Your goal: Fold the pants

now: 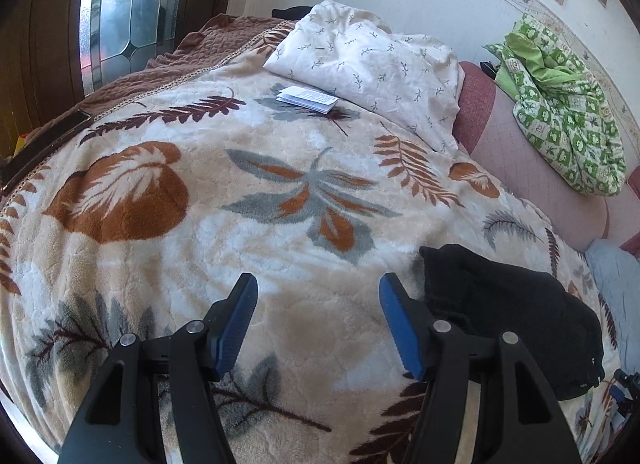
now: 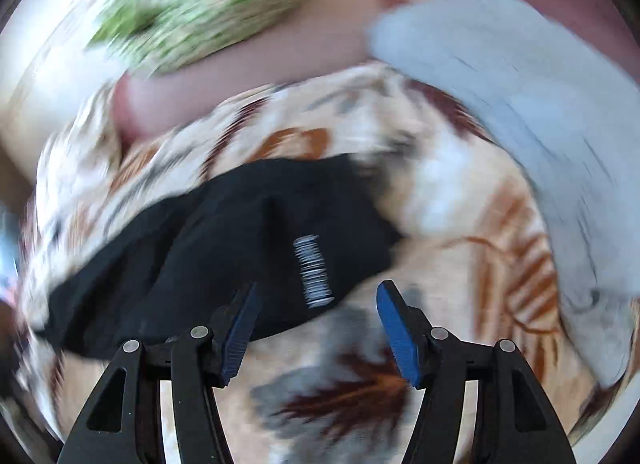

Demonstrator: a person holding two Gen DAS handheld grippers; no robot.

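The black pants [image 1: 512, 312] lie bunched in a compact heap on the leaf-patterned blanket [image 1: 200, 224], just right of my left gripper [image 1: 319, 284]. That gripper hovers over bare blanket, open, with nothing between its blue pads. The right wrist view is blurred. There the black pants [image 2: 224, 248] stretch across the blanket [image 2: 460, 224], with a white striped label [image 2: 314, 270] near their lower edge. My right gripper [image 2: 320, 288] stands open above that edge, its pads not pressing on the cloth.
A white leaf-print pillow [image 1: 368, 60] and a small paper booklet [image 1: 306, 98] lie at the far end of the bed. A green patterned cloth [image 1: 560, 104] sits on the pink mattress at right. A light blue cloth [image 2: 540, 104] lies right of the pants. A stained-glass window [image 1: 128, 12] is at left.
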